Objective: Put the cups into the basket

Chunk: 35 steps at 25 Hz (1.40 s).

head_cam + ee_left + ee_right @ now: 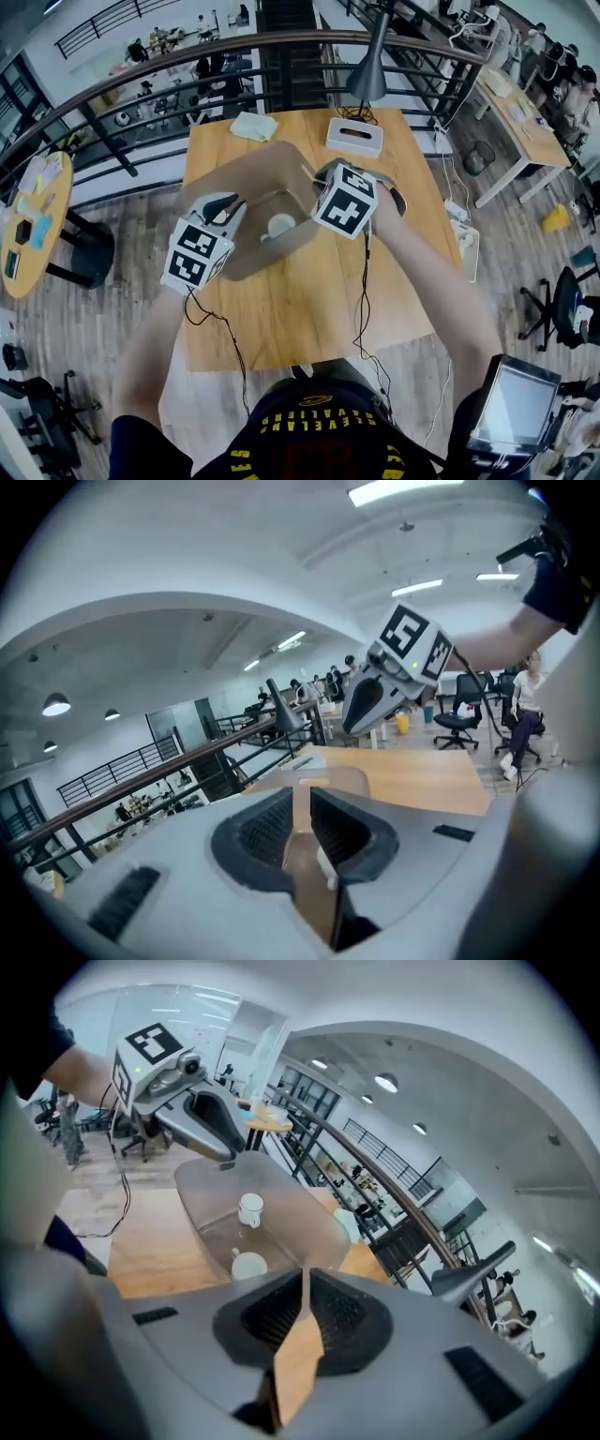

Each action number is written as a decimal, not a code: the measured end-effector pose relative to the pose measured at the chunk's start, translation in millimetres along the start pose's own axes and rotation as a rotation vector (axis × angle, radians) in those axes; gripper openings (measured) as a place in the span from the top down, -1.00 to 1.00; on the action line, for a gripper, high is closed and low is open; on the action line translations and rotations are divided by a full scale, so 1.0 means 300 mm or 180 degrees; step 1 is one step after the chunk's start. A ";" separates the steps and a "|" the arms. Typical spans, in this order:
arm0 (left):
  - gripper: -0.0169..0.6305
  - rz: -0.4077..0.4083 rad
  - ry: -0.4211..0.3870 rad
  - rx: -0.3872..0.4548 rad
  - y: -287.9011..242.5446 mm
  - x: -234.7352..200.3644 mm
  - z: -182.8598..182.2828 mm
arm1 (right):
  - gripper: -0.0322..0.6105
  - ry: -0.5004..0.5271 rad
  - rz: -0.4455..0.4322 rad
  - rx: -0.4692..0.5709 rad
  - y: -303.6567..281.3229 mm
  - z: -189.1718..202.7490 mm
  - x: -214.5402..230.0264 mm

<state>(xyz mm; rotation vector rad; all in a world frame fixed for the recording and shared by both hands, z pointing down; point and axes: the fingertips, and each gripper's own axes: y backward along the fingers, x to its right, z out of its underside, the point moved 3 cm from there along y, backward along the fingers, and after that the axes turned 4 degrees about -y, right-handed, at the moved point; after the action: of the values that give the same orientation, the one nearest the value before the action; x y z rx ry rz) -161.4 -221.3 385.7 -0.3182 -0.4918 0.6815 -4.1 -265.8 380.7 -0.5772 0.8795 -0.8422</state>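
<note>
A translucent brown basket (pixel 251 183) sits over the wooden table (pixel 309 309), gripped from both sides. My left gripper (pixel 229 204) is shut on its left wall, and the thin brown wall (pixel 302 832) runs between the jaws of the left gripper (pixel 302 803). My right gripper (pixel 324 174) is shut on the right rim (pixel 302 1344), pinched between the jaws of the right gripper (pixel 305 1288). Inside the basket stand two white cups: one with a handle (pixel 249 1209) and one nearer me (pixel 248 1265). In the head view only one cup (pixel 279 225) shows clearly.
A white tissue box (pixel 354 137), a grey lamp (pixel 367 75) and a folded pale cloth (pixel 254 126) stand at the table's far end. A railing (pixel 141 103) runs behind. A round table (pixel 33 220) is at left, a monitor (pixel 514 408) at lower right.
</note>
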 end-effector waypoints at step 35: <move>0.91 0.0887 0.1306 0.0705 0.249 1.585 -0.268 | 0.86 -0.3122 0.0381 0.1548 0.984 1.211 -0.978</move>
<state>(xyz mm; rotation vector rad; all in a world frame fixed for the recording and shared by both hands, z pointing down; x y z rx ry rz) 160.8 140.9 441.1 -0.3099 0.0224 0.9065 311.6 176.6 480.2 -0.4201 -0.1879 -0.5254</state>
